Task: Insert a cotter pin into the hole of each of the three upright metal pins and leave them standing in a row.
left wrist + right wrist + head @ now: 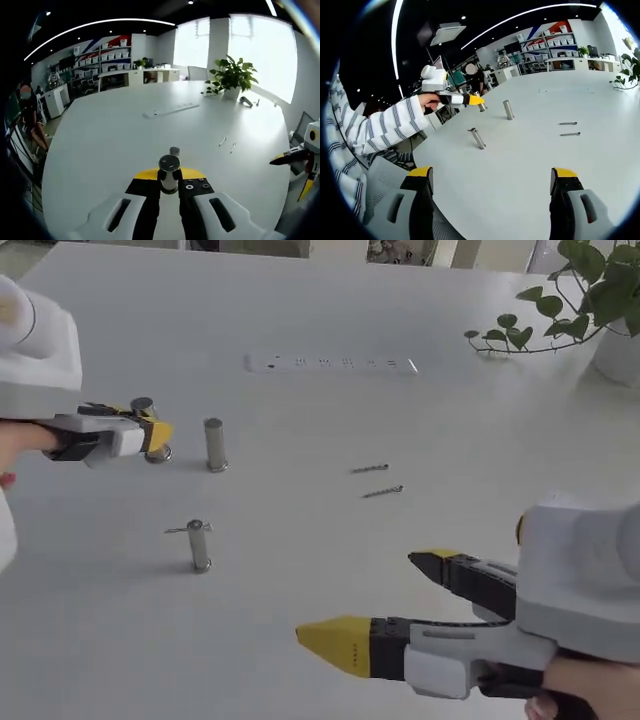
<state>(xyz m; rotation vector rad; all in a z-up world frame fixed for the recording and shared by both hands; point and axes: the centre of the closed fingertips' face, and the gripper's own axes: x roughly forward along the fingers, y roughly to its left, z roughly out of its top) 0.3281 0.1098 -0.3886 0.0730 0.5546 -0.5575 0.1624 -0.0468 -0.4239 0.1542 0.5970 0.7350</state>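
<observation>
near the table (520, 160) edge, a metal pin (169, 167) is being clamped by the left gripper (155, 433); over open tabletop the right gripper (492, 173) is being held, jaws wide apart.

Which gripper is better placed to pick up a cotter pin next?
Right. The right gripper is open and nearer the loose cotter pins; the left gripper is shut on a pin.

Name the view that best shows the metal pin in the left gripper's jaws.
The left gripper view: the metal pin stands close between the jaws of the left gripper. The head view shows its top and base past the jaws; the right gripper view shows it small and far.
</observation>
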